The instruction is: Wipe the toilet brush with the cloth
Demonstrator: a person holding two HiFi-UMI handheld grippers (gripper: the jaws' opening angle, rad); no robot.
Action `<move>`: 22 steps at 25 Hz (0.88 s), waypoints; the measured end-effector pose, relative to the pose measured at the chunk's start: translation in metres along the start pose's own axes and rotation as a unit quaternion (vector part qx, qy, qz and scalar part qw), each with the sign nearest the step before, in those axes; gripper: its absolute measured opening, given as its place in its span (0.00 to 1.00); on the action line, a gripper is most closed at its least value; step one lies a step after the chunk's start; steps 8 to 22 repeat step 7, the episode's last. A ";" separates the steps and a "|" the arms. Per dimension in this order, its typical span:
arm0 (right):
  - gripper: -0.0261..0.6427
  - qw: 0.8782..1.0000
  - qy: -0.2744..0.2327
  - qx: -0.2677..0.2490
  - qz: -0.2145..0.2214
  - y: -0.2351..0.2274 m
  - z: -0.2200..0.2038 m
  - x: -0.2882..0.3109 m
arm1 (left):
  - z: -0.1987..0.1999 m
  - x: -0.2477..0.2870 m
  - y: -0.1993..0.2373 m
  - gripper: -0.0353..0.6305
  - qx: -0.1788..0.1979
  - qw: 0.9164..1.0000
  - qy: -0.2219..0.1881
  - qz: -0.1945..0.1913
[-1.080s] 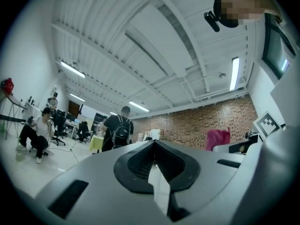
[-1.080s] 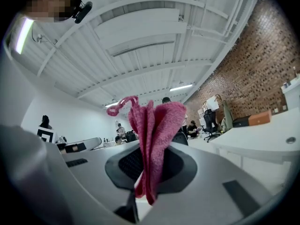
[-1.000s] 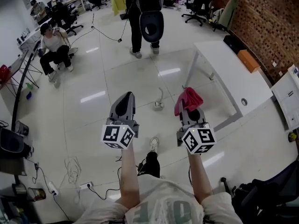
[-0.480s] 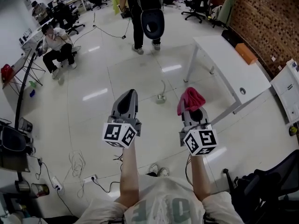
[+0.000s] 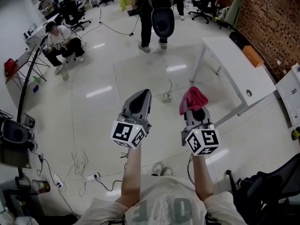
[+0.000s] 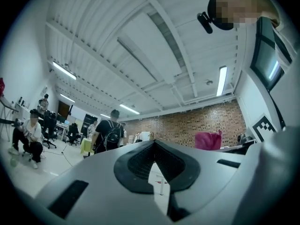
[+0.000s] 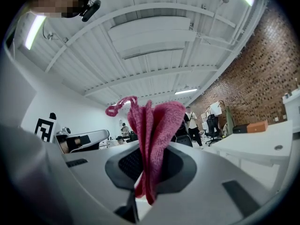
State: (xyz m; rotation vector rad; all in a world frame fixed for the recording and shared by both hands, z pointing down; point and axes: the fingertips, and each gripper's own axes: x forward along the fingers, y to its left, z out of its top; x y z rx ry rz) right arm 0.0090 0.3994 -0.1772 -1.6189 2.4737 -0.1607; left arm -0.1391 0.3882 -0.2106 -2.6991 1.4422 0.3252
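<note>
Seen from above, a person holds two hand-held grippers out level over a glossy white floor [image 5: 93,107]. The right gripper [image 5: 195,110] is clenched on a pink cloth [image 5: 193,99], which bunches up out of the jaw tips. The right gripper view shows the cloth's folds pinched between the black pads [image 7: 124,165], with a loose loop of thread at the top. The left gripper [image 5: 140,97], near it on the left, is clenched shut with nothing in it; in the left gripper view its two pads meet at a point. Each gripper carries a marker cube [image 5: 129,134] at its near end. On the floor just beyond and between the two grippers stands a small pale object [image 5: 167,92] with a thin curved stem, too small to identify. To the far right is a white table [image 5: 234,67] with an orange box [image 5: 253,56] on it, beside a brick wall [image 5: 272,18]. Farther off, a person with a backpack [image 5: 154,13] stands, and a seated person [image 5: 61,36] is at the far left.
</note>
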 end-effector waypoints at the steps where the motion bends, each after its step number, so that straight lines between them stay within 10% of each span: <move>1: 0.08 1.000 0.001 -0.001 0.002 0.003 0.000 0.000 | 0.001 -0.002 0.002 0.06 -0.001 1.000 -0.001 0.002; 22: 0.08 1.000 0.002 -0.010 0.008 0.015 -0.002 -0.003 | 0.003 -0.015 0.019 0.06 -0.013 1.000 -0.009 0.022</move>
